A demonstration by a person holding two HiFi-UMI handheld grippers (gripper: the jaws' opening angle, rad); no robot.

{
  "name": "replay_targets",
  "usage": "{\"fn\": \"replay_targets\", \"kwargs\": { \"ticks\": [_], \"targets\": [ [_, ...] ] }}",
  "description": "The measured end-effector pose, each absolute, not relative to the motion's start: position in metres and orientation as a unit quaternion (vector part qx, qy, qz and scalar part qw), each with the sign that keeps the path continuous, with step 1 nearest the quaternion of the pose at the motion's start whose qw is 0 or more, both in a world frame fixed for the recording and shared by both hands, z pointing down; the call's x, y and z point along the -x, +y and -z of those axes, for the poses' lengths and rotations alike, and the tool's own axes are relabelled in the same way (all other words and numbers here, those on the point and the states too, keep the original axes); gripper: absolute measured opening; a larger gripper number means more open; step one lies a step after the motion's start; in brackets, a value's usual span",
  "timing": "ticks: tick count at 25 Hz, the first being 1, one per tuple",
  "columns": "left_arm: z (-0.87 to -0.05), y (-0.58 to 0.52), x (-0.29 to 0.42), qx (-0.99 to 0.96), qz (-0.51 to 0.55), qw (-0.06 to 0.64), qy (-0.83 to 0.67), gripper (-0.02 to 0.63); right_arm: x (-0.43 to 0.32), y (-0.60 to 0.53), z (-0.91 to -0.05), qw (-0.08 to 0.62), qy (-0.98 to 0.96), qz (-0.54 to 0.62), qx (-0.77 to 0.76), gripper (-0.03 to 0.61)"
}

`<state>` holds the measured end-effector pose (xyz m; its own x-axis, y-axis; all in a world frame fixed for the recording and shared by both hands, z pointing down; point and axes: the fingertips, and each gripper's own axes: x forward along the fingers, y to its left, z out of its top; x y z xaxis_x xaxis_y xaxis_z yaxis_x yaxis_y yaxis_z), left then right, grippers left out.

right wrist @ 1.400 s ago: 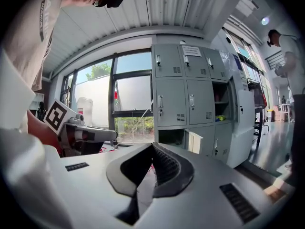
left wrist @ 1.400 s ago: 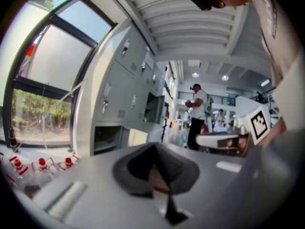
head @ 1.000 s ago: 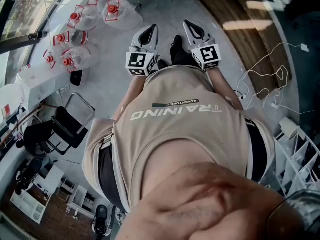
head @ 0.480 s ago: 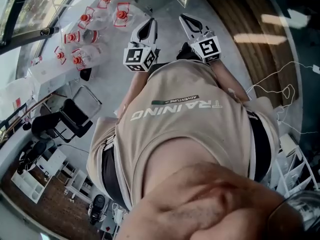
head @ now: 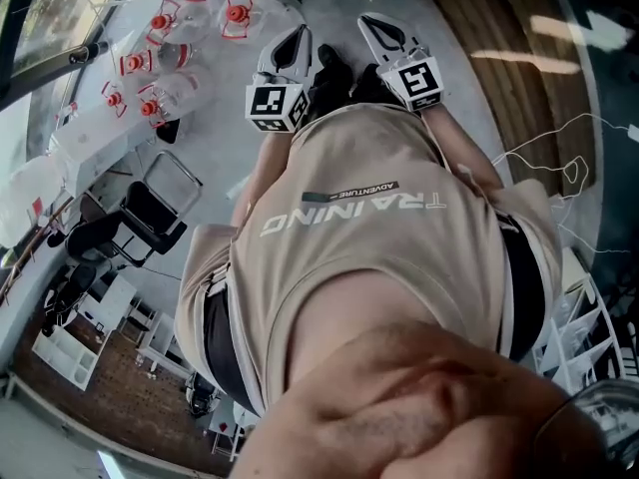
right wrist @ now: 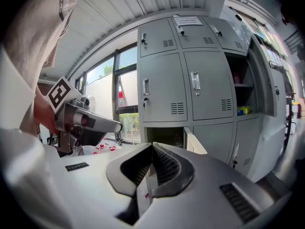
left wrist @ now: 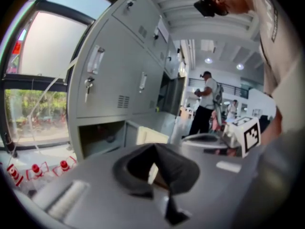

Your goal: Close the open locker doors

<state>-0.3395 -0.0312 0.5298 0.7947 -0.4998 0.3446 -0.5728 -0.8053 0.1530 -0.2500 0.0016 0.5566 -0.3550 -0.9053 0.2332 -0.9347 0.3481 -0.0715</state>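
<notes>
Two grippers sat out in front of your waist, and neither carried anything. Your left gripper had its jaws pressed together on nothing. Your right gripper was the same, its ribbed pads meeting with no gap. Both pointed across the floor toward the lockers, which stood well apart from the tips, so you touched no door.

On the lockers, most doors in the upper and middle rows were flush and latched. At least two were not. A low door in the bottom row swung out toward you, showing a dark compartment beside it. Farther right, a tall door hung out from its column, baring a shelf with something yellow-green on it. The left gripper view showed the low door from the side, and possibly another opening farther along, though that was too dim to be sure.

As I judge it, no closing had been done on what showed. You had yet to step in, and both doors remained to be pushed home, the low one being nearer.
</notes>
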Motion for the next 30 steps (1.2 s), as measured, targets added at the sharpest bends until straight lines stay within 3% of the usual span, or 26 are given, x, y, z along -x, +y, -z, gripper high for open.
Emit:
{"fn": "replay_targets", "kwargs": {
  "ticks": [13,19,26,30],
  "targets": [
    [-0.521,-0.098,0.281,-0.977,-0.114,0.075,-0.163,0.0,0.183,-0.042,-0.537,0.114,-0.729,-0.094,-0.668,0.015],
    [-0.529,-0.097,0.257,-0.979,-0.123,0.094,-0.132,0.0,0.16,-0.039,-0.559,0.114,-0.707,-0.14,-0.684,0.015],
    [-0.527,-0.106,0.225,-0.976,-0.162,0.043,-0.137,0.0,0.126,-0.047,-0.589,0.127,-0.727,-0.158,-0.656,0.015],
    [-0.531,-0.109,0.218,-0.97,-0.165,0.067,-0.168,0.0,0.123,-0.053,-0.606,0.145,-0.774,-0.159,-0.596,0.015]
  ]
}}
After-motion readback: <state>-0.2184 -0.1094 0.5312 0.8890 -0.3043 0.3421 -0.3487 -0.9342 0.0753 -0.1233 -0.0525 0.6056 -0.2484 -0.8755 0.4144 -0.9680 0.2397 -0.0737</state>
